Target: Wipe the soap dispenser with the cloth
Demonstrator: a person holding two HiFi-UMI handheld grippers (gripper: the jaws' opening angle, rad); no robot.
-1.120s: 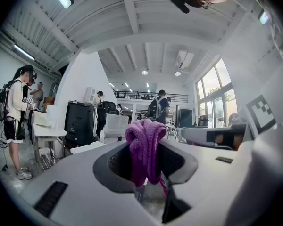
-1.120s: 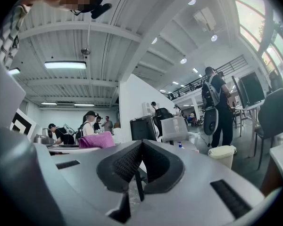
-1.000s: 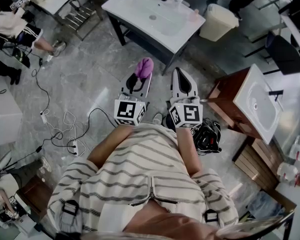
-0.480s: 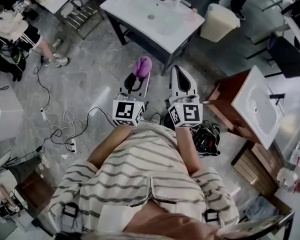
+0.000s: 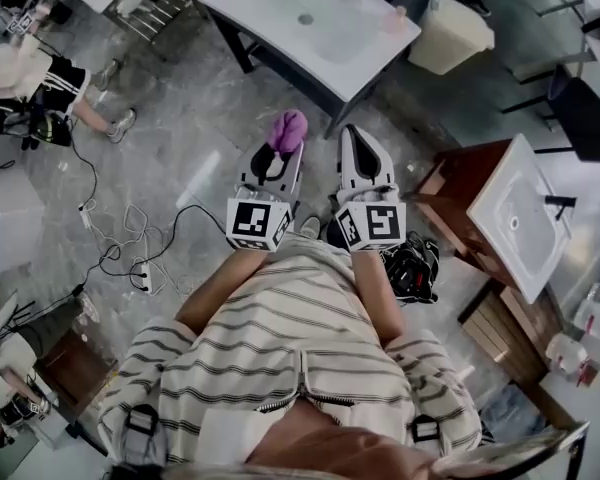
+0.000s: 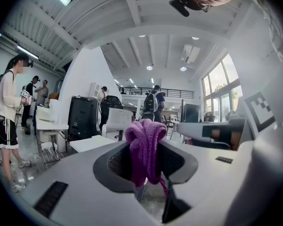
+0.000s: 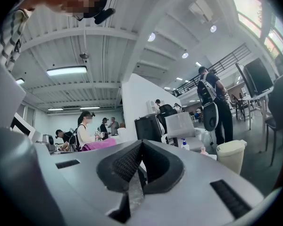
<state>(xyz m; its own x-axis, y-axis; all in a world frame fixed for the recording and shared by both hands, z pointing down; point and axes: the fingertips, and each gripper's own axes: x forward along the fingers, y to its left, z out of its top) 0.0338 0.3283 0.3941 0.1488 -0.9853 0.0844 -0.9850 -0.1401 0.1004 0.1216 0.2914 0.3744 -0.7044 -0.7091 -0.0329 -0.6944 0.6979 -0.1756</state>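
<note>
I'm holding both grippers out ahead of me, side by side. The left gripper (image 5: 279,158) is carrying the cloth (image 5: 287,130) between its jaws, and the right gripper (image 5: 354,144) is sitting just beside it. The sink table (image 5: 270,8) is standing further ahead, with the soap dispenser (image 7: 184,145) sitting at its far edge. A bin (image 5: 450,33) is standing right of that table, a second sink unit (image 5: 460,183) is sitting off to my right, and cables (image 5: 130,258) are lying on the floor (image 5: 180,138) to my left.
</note>
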